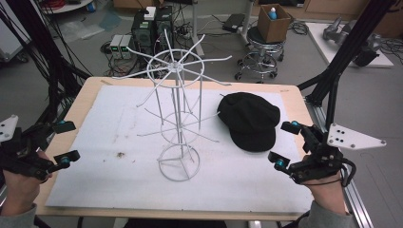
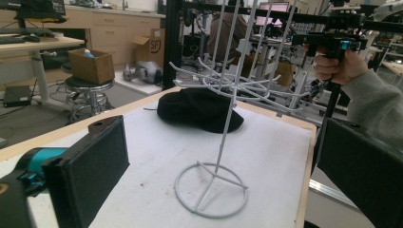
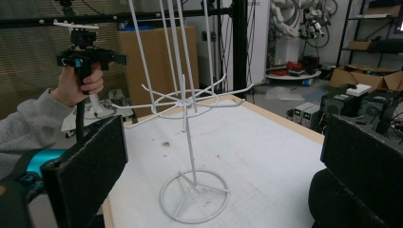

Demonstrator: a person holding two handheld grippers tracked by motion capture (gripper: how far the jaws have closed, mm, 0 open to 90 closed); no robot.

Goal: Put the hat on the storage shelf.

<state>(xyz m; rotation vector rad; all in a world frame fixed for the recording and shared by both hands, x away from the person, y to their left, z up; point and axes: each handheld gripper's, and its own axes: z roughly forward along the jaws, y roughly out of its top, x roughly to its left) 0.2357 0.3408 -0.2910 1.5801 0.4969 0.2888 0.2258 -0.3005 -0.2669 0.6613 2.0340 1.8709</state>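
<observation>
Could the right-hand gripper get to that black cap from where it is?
Probably yes. The right gripper hangs open just beside the black cap, with only bare white mat between them; the wire rack stands farther left, out of its way.

On table: 1 white wire rack (image 1: 177, 118), 1 black cap (image 1: 249, 119), 1 white mat (image 1: 95, 156). 2 handheld grippers: left gripper (image 1: 66, 141), right gripper (image 1: 284, 144). Behind: 1 stool (image 1: 260, 57), 1 cardboard box (image 1: 273, 23).

The tall wire display rack (image 1: 177, 118) with its ring base is plain white. The soft fabric cap (image 1: 250, 121) is solid black. The flat table mat (image 1: 119, 180) is white with small brown specks, and the wooden table edge (image 1: 85, 97) around it is pale tan.
</observation>
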